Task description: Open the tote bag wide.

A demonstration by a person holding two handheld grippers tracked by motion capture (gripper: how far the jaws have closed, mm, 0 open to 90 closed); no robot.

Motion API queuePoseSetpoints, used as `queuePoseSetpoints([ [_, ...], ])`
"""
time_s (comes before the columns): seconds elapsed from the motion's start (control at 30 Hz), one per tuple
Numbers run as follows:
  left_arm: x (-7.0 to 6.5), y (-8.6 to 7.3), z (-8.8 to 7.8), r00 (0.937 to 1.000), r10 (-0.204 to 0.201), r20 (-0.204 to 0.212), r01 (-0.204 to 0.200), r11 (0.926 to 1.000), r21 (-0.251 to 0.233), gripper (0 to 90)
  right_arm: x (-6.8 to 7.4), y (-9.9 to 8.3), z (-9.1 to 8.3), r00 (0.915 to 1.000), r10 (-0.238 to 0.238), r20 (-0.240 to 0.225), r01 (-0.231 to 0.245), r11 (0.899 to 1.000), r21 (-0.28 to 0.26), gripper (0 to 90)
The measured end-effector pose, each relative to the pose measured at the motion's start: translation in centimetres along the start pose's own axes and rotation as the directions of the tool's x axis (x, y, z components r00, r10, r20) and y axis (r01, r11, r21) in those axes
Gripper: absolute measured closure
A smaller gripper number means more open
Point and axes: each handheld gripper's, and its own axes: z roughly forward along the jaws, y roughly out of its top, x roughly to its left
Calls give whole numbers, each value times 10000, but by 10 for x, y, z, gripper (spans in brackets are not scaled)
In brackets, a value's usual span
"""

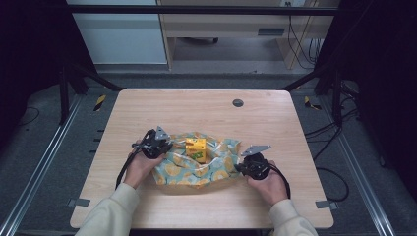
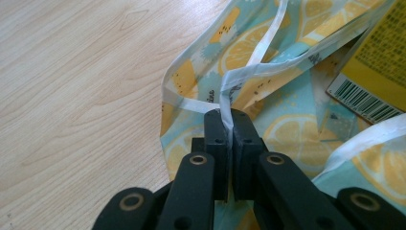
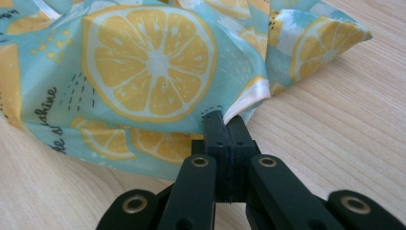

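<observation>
A light-blue bag printed with lemon slices (image 1: 196, 167) lies on the wooden table (image 1: 206, 113), with a yellow box (image 1: 195, 149) standing in its open mouth. My left gripper (image 1: 164, 146) is at the bag's left side, shut on the bag's white-edged rim (image 2: 229, 103). The yellow box with a barcode (image 2: 378, 62) is at the far right of the left gripper view. My right gripper (image 1: 241, 167) is at the bag's right side, shut on a white-trimmed edge of the bag's fabric (image 3: 249, 98) low over the table.
A dark round grommet (image 1: 238, 103) sits in the table's far half. Metal frame rails run along both sides of the table, and cables lie on the floor at the right (image 1: 324, 132).
</observation>
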Motion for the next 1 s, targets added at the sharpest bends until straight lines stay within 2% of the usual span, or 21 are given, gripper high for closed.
queuePoseSetpoints([
  [0.23, 0, -2, 2, 10000, 16, -47, -15, 9999, 106, 877, -3, -1, 3, 10000, 17, 62, -18, 9999, 107, 900],
  [0.3, -1, -3, 2, 9997, 178, -161, -175, 9997, 175, 878, -3, -1, 3, 9999, 69, 75, -71, 9999, 157, 900],
  [0.5, -2, -5, 2, 9994, 262, -228, -256, 9993, 280, 873, -3, -2, 5, 10000, 35, 59, -37, 9995, 323, 900],
  [0.67, -3, -7, 2, 9991, 295, -299, -283, 9988, 390, 844, -2, -2, 5, 10000, -7, 62, 5, 9994, 343, 900],
  [0.73, -3, -6, -2, 9984, 356, -439, -339, 9986, 395, 778, -3, -1, 2, 10000, 46, -48, -45, 9998, 192, 830],
  [0.77, -3, -4, -7, 9977, 322, -592, -313, 9994, 161, 732, -2, 0, 0, 9999, 117, -107, -117, 9999, 52, 770],
  [0.8, -3, -4, -7, 9977, 322, -592, -313, 9994, 161, 692, -2, 0, 0, 9999, 117, -107, -117, 9999, 52, 770],
  [0.83, -3, -3, -10, 9976, 271, -638, -272, 9996, 1, 692, -2, 0, -2, 9999, 69, -103, -69, 10000, 15, 702],
  [0.87, -2, -1, -14, 9975, 231, -667, -240, 9996, -116, 634, -1, 2, -5, 10000, 54, 73, -54, 10000, -31, 606],
  [0.9, -2, 2, -21, 9971, 187, -732, -213, 9991, -355, 518, -1, 5, -14, 9993, 138, 342, -130, 9997, -228, 492],
  [0.93, -2, 3, -24, 9973, 141, -727, -181, 9983, -552, 490, -2, 6, -18, 9991, 82, 415, -68, 9994, -336, 449],
  [0.97, -2, 3, -24, 9973, 141, -727, -181, 9983, -552, 446, -2, 6, -18, 9991, 82, 415, -68, 9994, -336, 449],
  [1.0, -2, 7, -33, 9983, -154, -569, 102, 9958, -906, 397, -2, 9, -28, 9979, 169, 627, -124, 9974, -708, 324],
])
